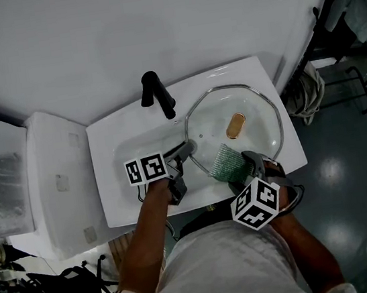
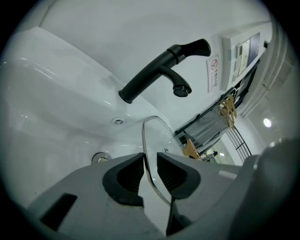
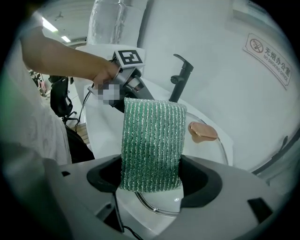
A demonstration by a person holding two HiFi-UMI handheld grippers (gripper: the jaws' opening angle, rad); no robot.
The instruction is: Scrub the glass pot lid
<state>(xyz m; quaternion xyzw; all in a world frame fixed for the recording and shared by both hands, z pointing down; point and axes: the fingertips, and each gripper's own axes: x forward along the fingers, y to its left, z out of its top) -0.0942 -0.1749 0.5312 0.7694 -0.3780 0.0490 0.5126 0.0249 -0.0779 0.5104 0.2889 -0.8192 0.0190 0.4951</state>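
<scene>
Now: glass lid (image 1: 259, 108) rim is pinched by left tool (image 1: 185, 151); green scrub pad (image 1: 225, 162) is gripped by right tool (image 1: 246, 165); lid face is found just beyond pad, toward knob (image 1: 235, 125).

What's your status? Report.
Left gripper shut on lid rim. Right gripper holds scrubber at lid's near edge. Nothing in the way.

White wall (image 1: 153, 25) behind a white washbasin (image 1: 110, 180) with a black tap (image 1: 156, 95); a white unit (image 1: 56, 180) stands just beside it (left in head view). Dark glossy floor (image 1: 352, 186) shows bright light reflections; a printed notice (image 3: 269, 58) hangs on the wall.
</scene>
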